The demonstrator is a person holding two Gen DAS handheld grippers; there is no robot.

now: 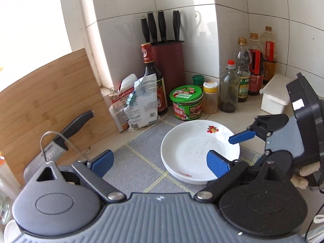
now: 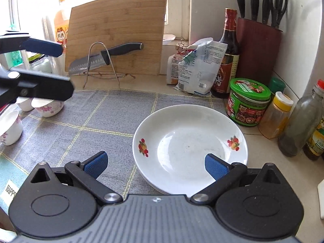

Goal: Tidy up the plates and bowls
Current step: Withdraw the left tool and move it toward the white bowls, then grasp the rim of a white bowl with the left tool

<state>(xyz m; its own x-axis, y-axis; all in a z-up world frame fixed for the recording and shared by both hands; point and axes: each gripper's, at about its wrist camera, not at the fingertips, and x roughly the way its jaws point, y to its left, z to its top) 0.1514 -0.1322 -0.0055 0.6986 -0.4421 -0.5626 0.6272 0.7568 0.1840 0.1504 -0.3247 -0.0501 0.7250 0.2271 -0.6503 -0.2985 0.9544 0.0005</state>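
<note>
While both pairs of blue-padded tongs stood wide apart with nothing between them, the stack of shallow white plates with small red fruit prints sat on the right part of the grey checked cloth mat, its right edge overhanging onto the pale countertop. The left gripper hovered above the mat, its right pad over the near rim of the top plate without pressing on it. The right gripper hung over the plates' near edge, likewise holding nothing; in the left wrist view it reached in from the right, above the plates' far rim.

Three small white bowls with pink flower prints stood together at the mat's left edge, well apart from the plates. Behind the mat, a bamboo cutting board leaned against the wall, with a black-handled kitchen knife resting on a wire stand in front of it. A green-lidded jar stood just beside the plates.
</note>
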